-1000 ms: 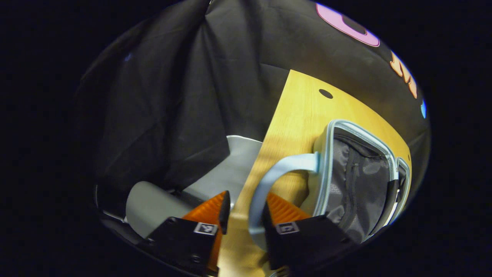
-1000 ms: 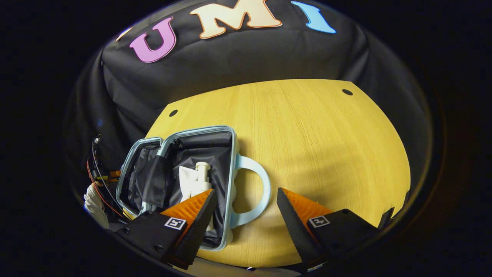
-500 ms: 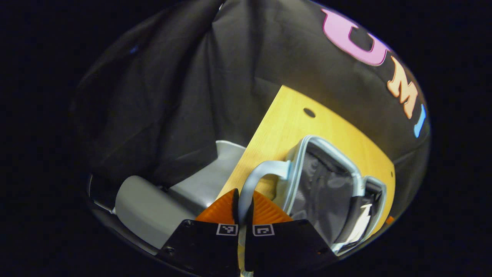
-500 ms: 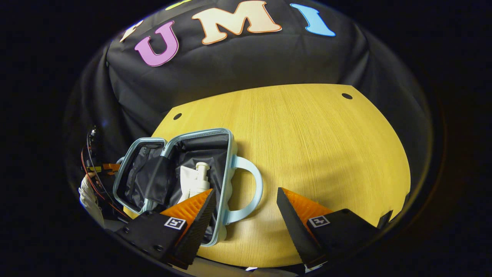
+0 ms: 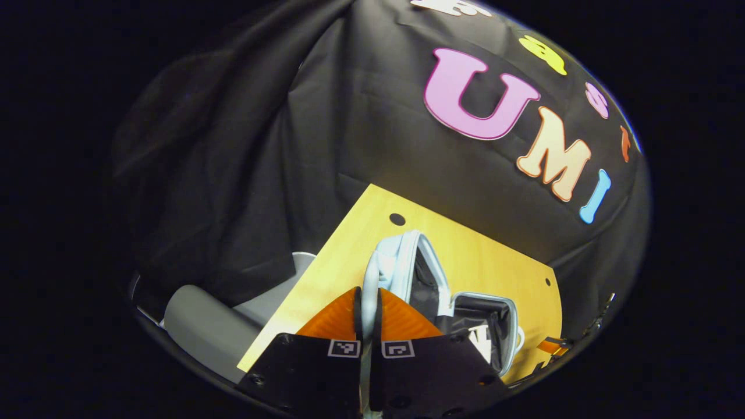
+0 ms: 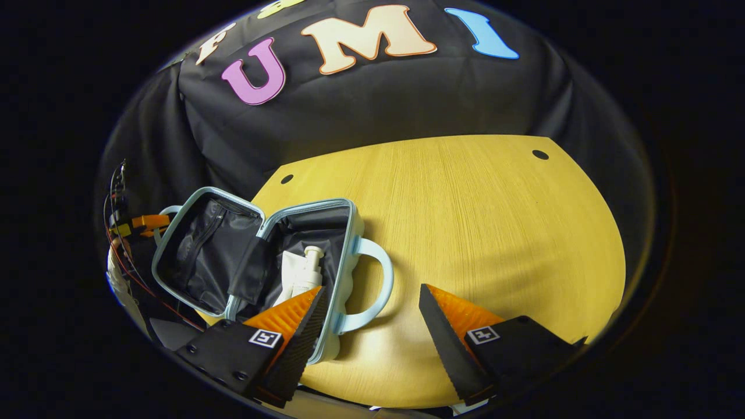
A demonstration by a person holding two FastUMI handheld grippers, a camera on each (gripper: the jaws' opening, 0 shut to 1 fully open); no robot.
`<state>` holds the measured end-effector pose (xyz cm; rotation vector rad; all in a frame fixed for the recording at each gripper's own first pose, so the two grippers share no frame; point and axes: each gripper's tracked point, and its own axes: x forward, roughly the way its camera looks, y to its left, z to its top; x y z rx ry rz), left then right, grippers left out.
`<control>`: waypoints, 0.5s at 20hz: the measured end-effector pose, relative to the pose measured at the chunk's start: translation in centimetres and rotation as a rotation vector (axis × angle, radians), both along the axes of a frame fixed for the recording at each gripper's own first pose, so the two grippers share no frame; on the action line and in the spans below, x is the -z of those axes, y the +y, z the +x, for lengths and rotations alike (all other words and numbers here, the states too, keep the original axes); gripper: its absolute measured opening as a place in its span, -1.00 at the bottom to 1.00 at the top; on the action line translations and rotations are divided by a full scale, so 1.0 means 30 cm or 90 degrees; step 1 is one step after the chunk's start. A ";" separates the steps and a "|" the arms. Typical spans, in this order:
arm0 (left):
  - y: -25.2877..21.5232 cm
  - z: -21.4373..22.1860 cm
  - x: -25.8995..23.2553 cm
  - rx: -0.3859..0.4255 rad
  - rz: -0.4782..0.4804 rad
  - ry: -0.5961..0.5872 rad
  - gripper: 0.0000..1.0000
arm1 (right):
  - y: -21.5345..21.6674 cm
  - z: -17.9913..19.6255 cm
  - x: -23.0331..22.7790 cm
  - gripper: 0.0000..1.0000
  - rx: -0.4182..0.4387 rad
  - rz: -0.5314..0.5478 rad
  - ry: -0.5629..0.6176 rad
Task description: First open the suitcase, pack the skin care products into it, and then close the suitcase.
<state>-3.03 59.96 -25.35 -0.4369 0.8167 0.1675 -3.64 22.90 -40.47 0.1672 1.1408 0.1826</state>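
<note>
The pale-blue hard-shell suitcase lid (image 6: 204,256), pinched by its handle (image 5: 368,291) in the left gripper (image 5: 368,314), is best swung slowly over the white pump bottle (image 6: 302,273), the right gripper (image 6: 372,314) held spread.

A pale yellow wooden worktop (image 6: 477,233) with fine straight grain fills the booth's floor space, its far corners cut off at an angle. A small dark round hole (image 6: 540,155) sits near each far corner. Black cloth (image 6: 372,110) hangs in folds behind and to the sides. Light falls unevenly, brighter across the worktop's middle. Off the worktop's edge stands grey furniture (image 5: 215,326) with a rounded part.
</note>
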 end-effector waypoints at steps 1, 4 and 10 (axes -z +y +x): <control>-0.034 0.015 -0.027 0.007 0.006 -0.009 -0.96 | -0.020 0.004 -0.003 0.99 0.002 0.004 -0.001; -0.156 0.048 -0.129 0.041 0.012 -0.038 -1.00 | -0.090 0.000 -0.009 0.99 0.013 0.009 -0.004; -0.426 0.129 -0.238 0.133 -0.004 -0.079 -1.00 | -0.193 0.015 -0.042 0.99 0.046 0.022 -0.023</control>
